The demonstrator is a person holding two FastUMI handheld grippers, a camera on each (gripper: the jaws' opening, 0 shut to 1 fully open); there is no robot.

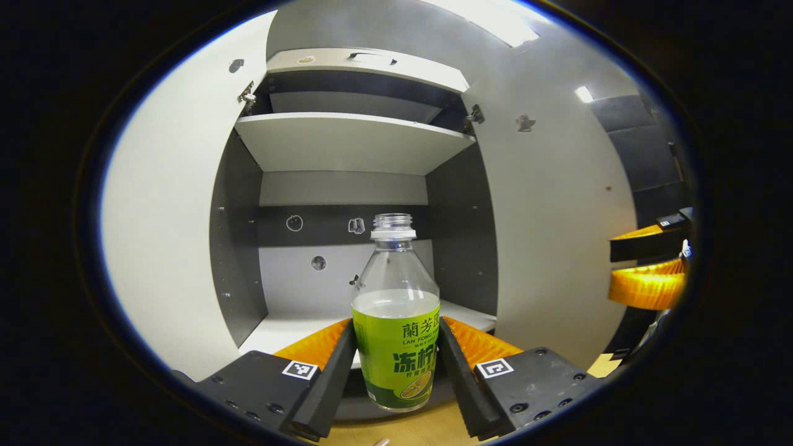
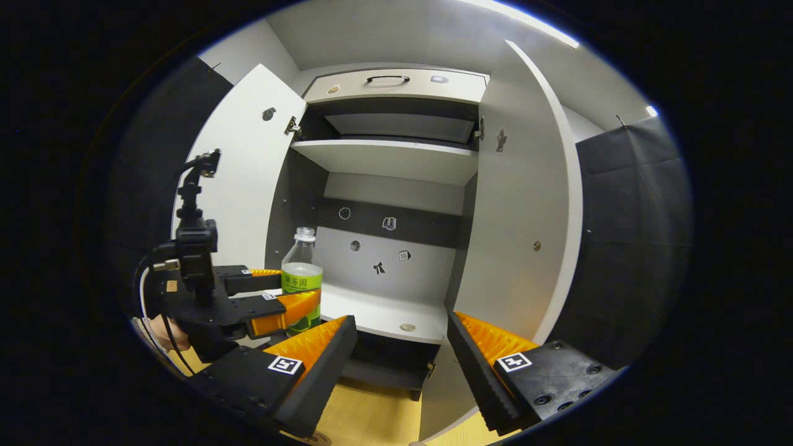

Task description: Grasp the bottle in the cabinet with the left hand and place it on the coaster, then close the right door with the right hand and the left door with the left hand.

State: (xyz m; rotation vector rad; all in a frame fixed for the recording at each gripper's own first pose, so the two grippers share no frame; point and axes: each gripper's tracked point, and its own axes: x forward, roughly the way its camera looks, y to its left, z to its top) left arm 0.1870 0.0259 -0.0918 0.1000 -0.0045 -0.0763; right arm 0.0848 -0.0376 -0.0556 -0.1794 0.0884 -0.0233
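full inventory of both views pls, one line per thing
bottle: 1, clear with green label, no cap, between the left gripper's fingers, in front of the cabinet
cabinet: 1, white and grey, both doors open
drawer: 1, white with dark handle, top of cabinet
stickers: several, small, on the back wall
floor: wood-coloured
left gripper: 1, shut on bottle
right gripper: 1, open, holding nothing

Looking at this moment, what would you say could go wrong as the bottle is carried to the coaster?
The bottle has no cap and holds liquid, so tilting it may spill. The left gripper holds it low on the label, leaving it top-heavy, so it might pivot. Both the left door and the right door stand open, so either gripper could knock one.
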